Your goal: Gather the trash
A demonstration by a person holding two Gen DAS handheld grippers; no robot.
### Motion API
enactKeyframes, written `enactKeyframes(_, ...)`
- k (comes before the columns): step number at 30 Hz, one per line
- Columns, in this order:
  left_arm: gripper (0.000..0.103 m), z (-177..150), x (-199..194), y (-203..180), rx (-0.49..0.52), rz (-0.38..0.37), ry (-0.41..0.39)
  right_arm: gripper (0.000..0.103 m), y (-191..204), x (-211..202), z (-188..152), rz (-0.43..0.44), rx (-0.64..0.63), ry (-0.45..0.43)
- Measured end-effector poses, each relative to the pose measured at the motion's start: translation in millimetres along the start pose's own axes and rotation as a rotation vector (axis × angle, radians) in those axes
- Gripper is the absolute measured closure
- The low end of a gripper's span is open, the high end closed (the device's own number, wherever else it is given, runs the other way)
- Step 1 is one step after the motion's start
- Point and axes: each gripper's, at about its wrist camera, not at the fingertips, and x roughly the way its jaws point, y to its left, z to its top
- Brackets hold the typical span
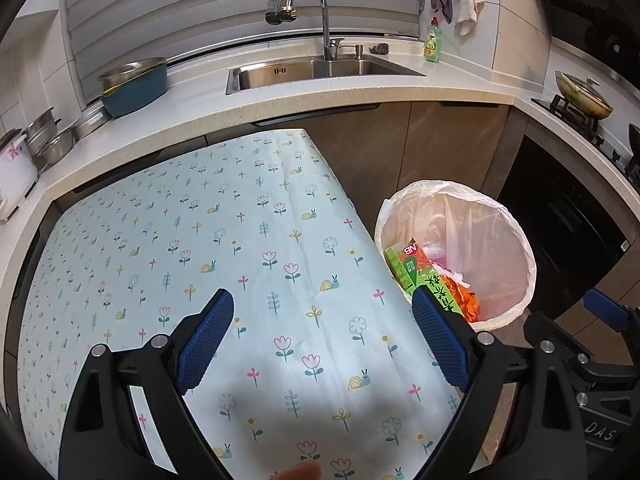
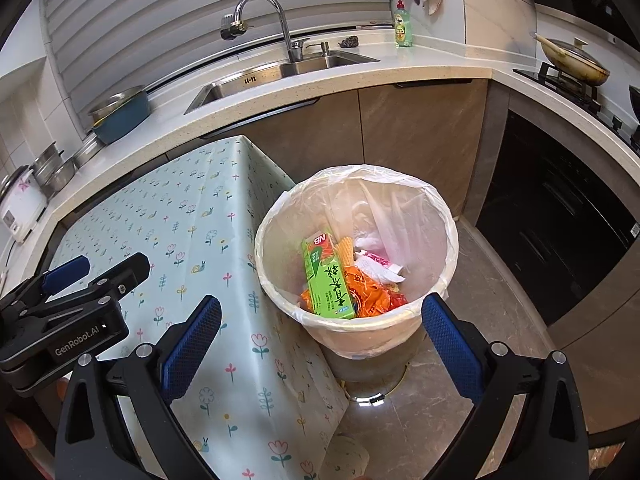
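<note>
A white bin [image 2: 440, 216] lined with a clear plastic bag stands on the floor beside the table [image 2: 168, 216]. Inside it lie a green drink carton [image 2: 328, 276], orange wrappers [image 2: 372, 292] and a pink-and-white wrapper [image 2: 376, 264]. My right gripper [image 2: 322, 312] hangs open above the bin's near rim, nothing between its fingers. My left gripper [image 1: 324, 312] is open over the flowered tablecloth [image 1: 200, 232], empty. The bin [image 1: 512, 240] and carton [image 1: 408, 268] show at the right of the left wrist view. In the right wrist view the left gripper's body [image 2: 68, 300] sits at the left.
A counter with a steel sink [image 2: 240, 80] and tap [image 2: 260, 12] runs behind. A blue pot [image 1: 132, 84], steel bowls [image 1: 52, 140], a green soap bottle [image 2: 403, 26] and a pan on the stove [image 2: 572, 60] stand on it. A dark oven front [image 2: 560, 220] is right of the bin.
</note>
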Motion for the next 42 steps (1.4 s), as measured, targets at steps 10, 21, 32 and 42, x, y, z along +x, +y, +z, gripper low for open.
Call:
enactKeyframes(10,0.013,-8,-3,-6,0.013,0.009,0.0,0.006,0,-7,-5,-0.027,-0.008,-0.014)
enactKeyframes(21,0.012,-11,-3,-9,0.026,0.01,0.002,0.006,1,-11,-8,-0.042,-0.016,-0.021)
enactKeyframes(32,0.012,-14,-4,-9,0.028,0.012,0.003,0.006,6,-12,-12,-0.05,-0.031,-0.026)
enactKeyframes(42,0.012,-21,-9,-7,0.03,0.036,-0.009,0.006,14,-17,-17,-0.066,-0.073,-0.039)
